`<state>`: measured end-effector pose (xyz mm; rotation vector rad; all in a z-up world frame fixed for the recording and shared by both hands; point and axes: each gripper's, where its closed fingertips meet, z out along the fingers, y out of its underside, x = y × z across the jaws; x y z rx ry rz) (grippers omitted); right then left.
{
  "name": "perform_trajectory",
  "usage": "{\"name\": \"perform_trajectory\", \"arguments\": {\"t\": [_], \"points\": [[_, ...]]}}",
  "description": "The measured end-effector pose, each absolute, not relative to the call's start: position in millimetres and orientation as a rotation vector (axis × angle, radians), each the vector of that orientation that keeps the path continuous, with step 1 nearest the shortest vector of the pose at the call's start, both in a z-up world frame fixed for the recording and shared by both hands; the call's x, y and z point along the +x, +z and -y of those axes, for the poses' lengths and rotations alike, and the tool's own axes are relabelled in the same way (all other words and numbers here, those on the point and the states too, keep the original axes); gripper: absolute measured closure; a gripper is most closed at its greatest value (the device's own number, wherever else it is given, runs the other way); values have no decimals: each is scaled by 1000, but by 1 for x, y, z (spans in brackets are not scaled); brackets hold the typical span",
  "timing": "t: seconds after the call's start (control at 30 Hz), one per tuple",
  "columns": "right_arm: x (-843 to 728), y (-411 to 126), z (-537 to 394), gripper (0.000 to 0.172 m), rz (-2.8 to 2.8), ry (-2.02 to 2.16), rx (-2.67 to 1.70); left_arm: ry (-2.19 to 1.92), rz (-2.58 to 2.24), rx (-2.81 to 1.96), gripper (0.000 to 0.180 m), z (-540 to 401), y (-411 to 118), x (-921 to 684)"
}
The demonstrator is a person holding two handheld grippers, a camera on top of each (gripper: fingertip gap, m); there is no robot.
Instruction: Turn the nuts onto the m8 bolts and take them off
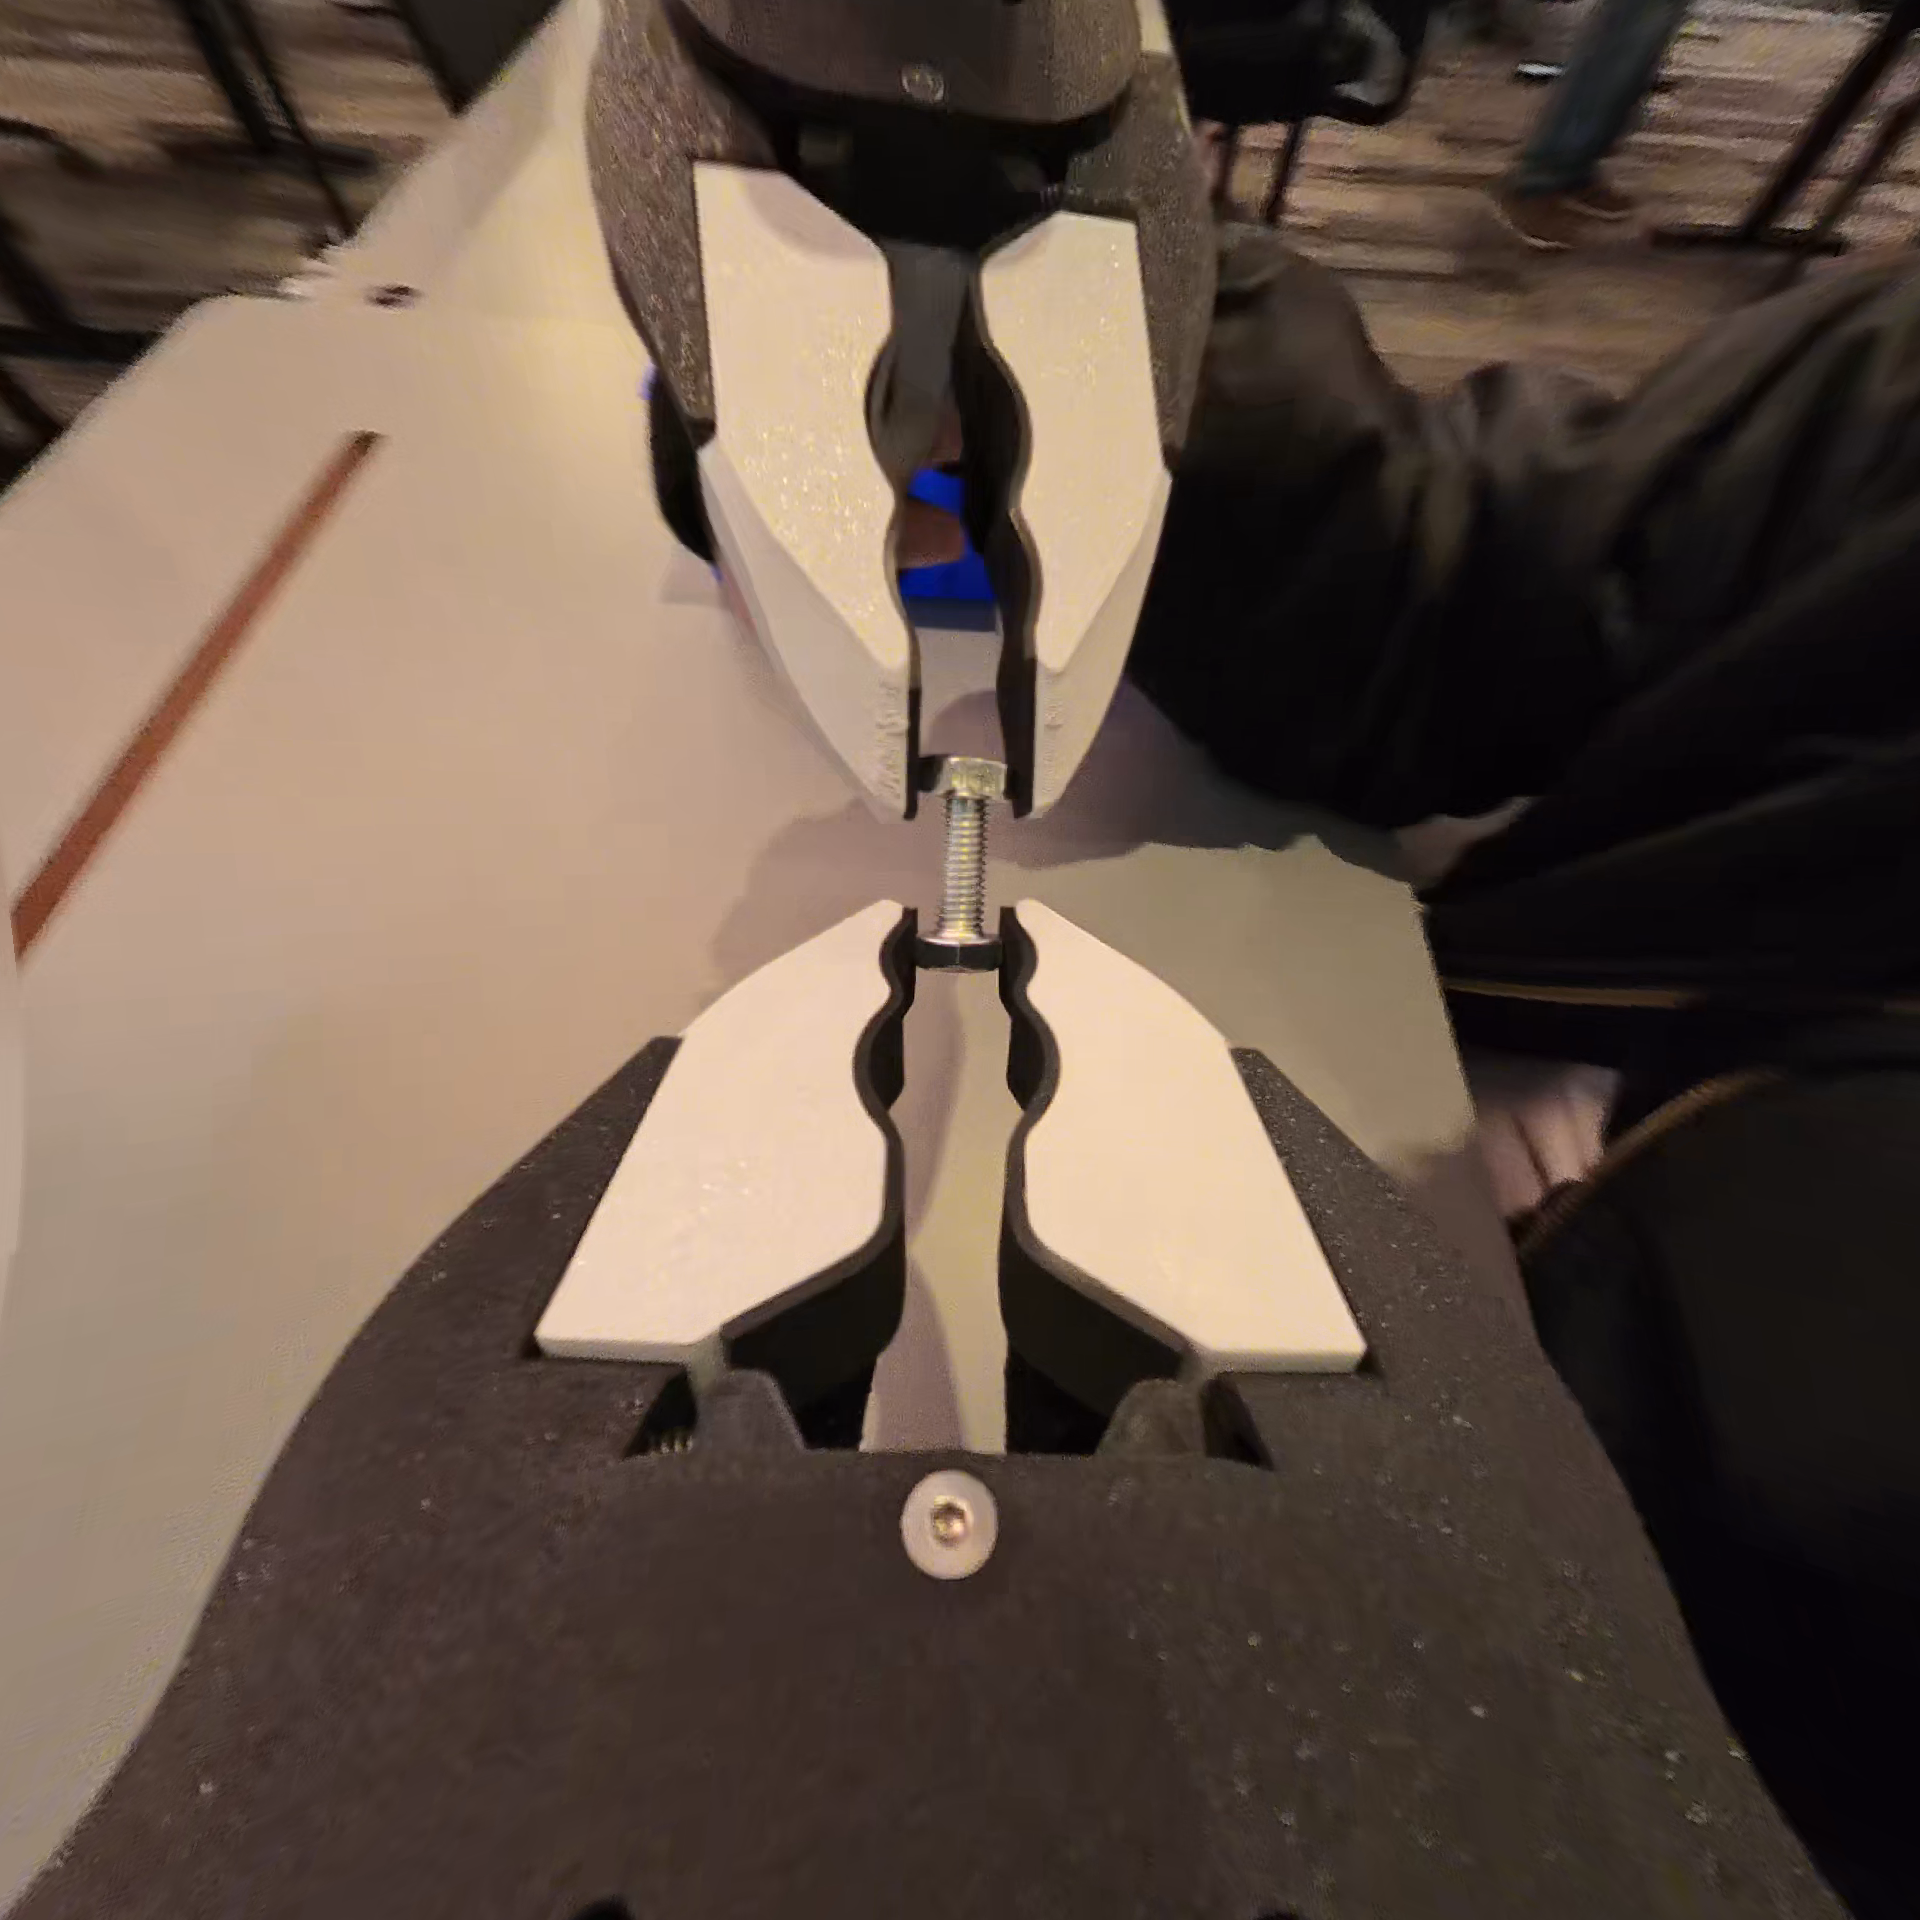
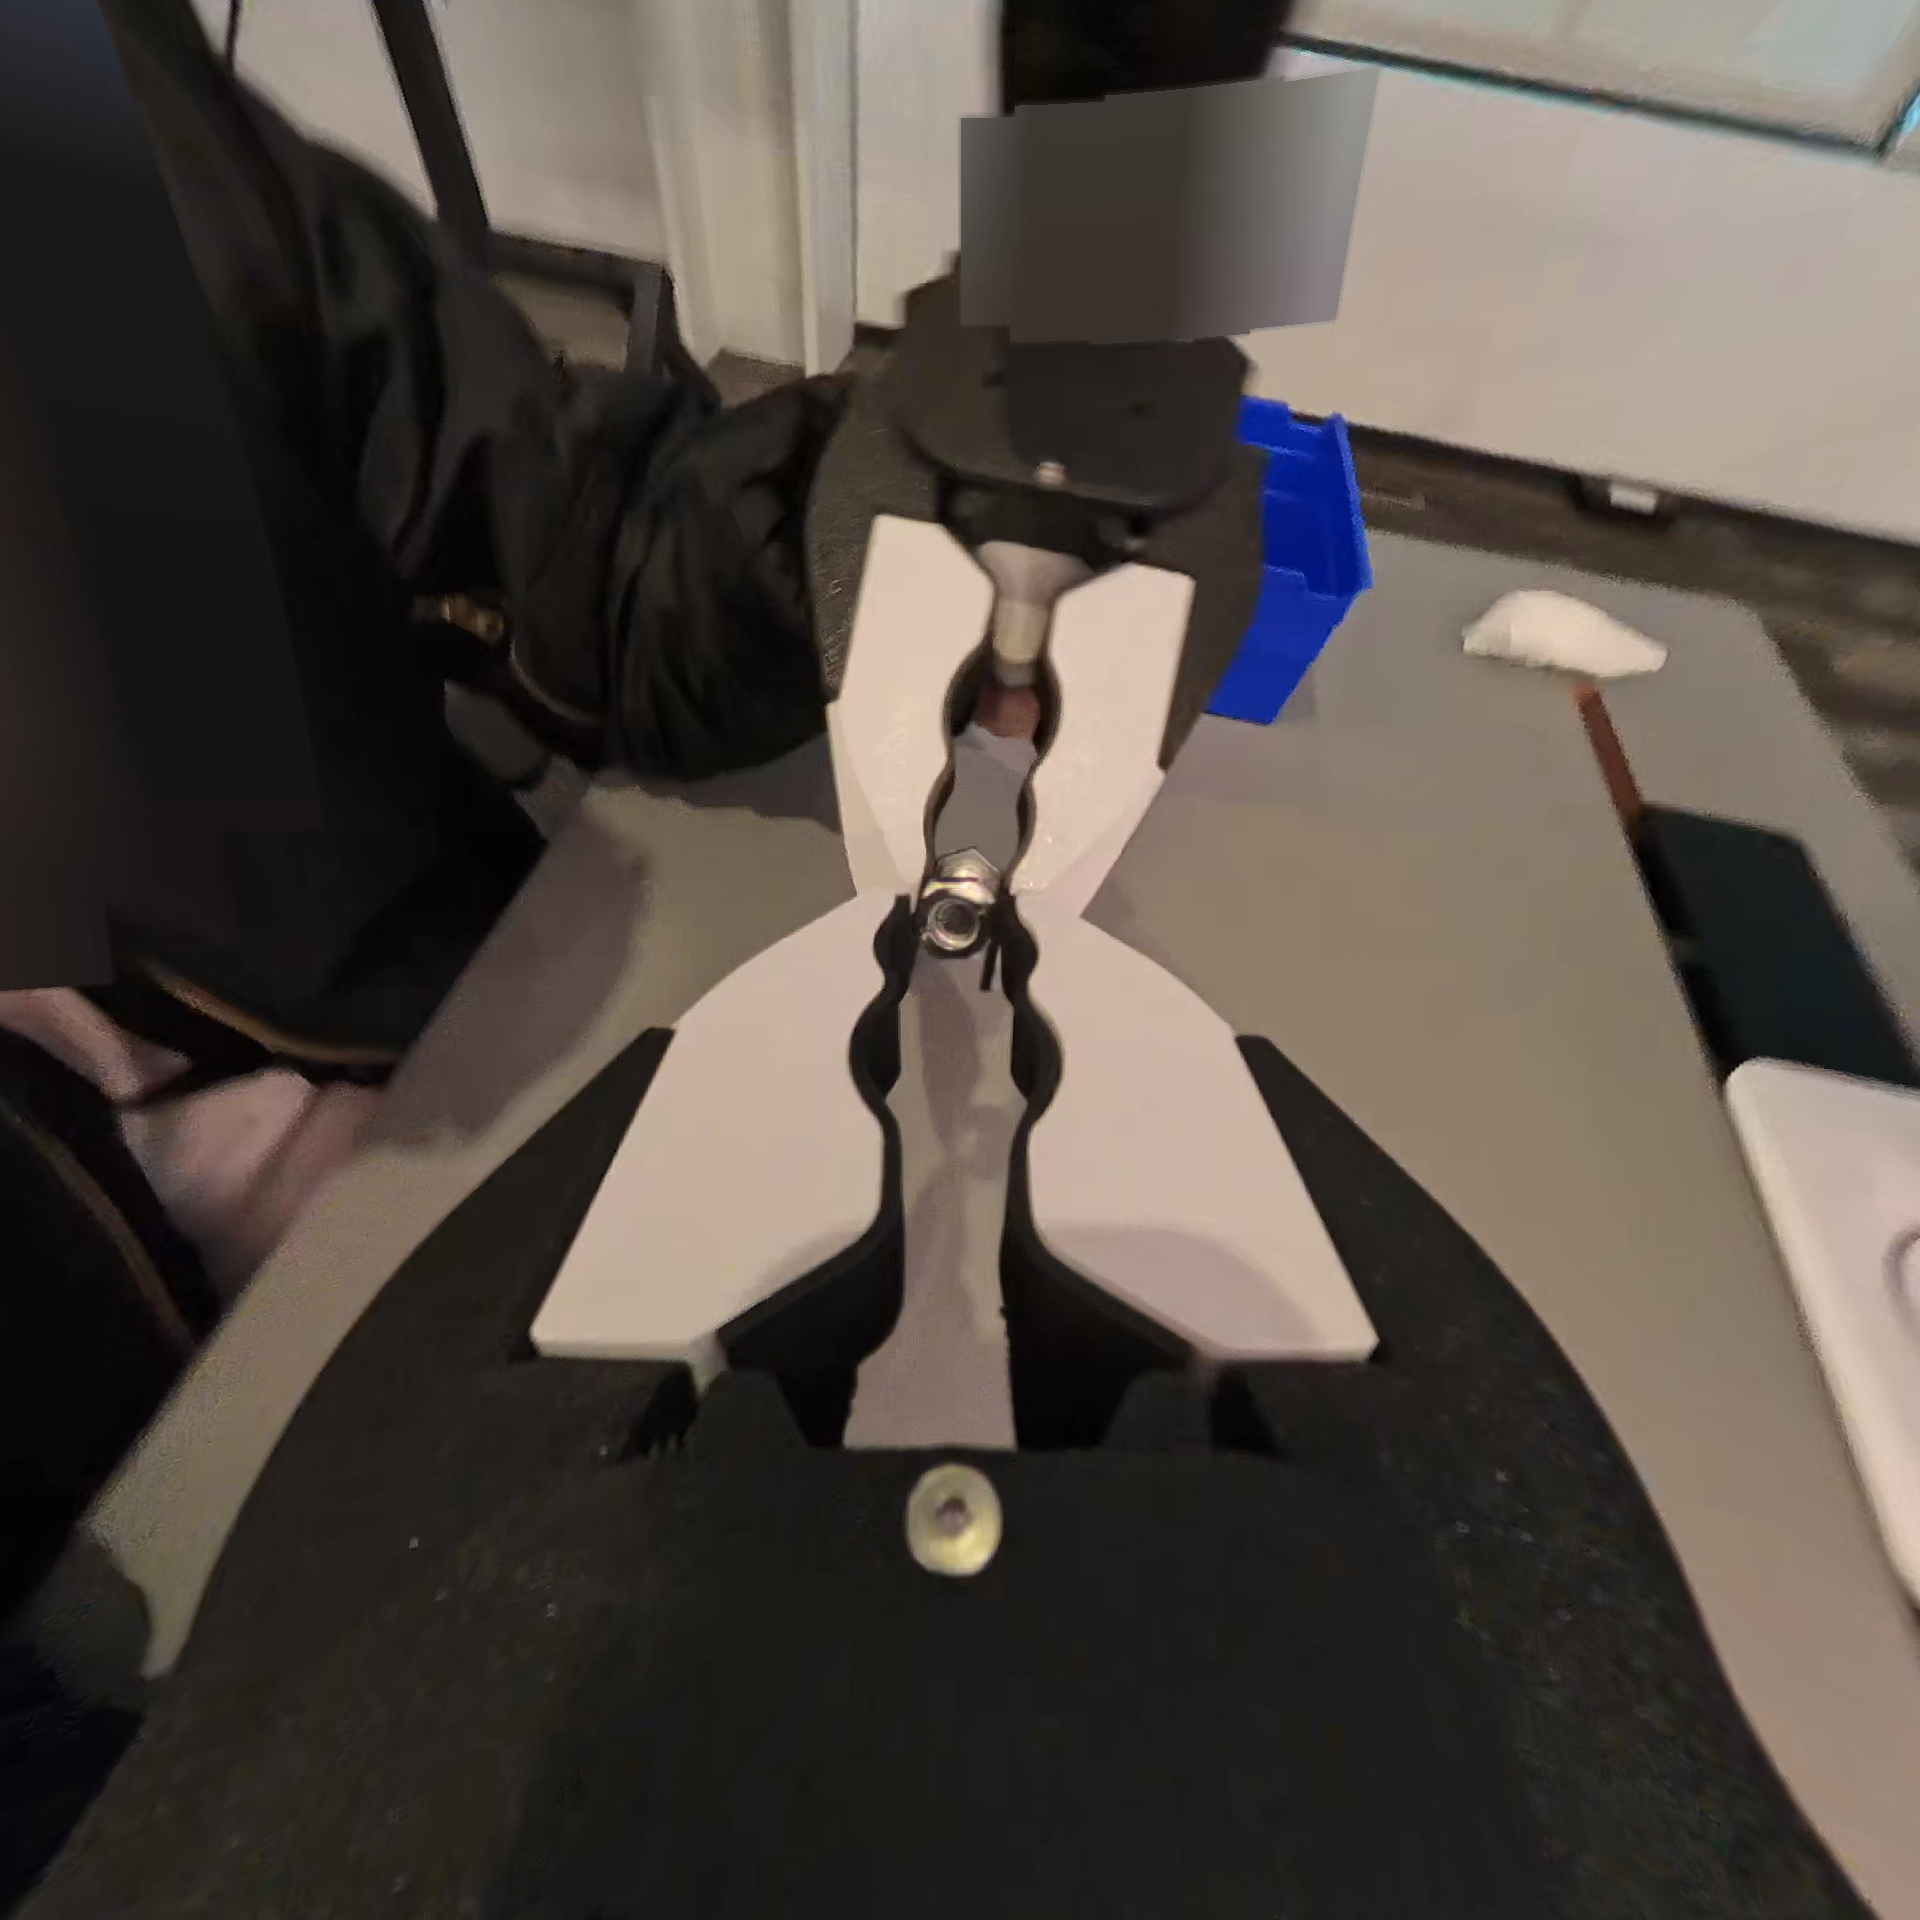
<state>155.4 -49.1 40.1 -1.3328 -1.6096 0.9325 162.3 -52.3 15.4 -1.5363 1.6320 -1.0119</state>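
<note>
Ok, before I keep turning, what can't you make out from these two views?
- Thread engagement: in the left wrist view the nut covers the tip of the bolt. The right wrist view looks end-on, so the nut hides the shaft.
- Blue bin contents: in the right wrist view the left gripper blocks them.
- White tray-like object: cut off by the right edge.
- White lump: too blurred to identify.

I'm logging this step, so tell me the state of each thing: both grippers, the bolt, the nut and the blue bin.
bolt: held above the table, thread mostly bare.
nut: at the thread's tip.
left gripper: shut on the bolt's head.
right gripper: shut on the nut.
blue bin: standing on the table.
</note>
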Motion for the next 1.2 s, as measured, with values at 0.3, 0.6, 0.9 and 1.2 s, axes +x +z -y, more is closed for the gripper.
{"name": "perform_trajectory", "arguments": {"t": [0.3,0.6,0.9,1.2], "points": [[152,59,32,132,1413,932,-1366,-905,-1571,-1522,165,37,20,160],[160,59,-7,138,770,1360,-1841,-399,-1331,-1448,165,-11,39,156],[152,56,-2,158,815,1281,-1854,-299,-1368,-1443,165,-13,30,160],[154,52,7,152,963,1176,-1861,-311,-1405,-1428,165,-8,30,160]]}}
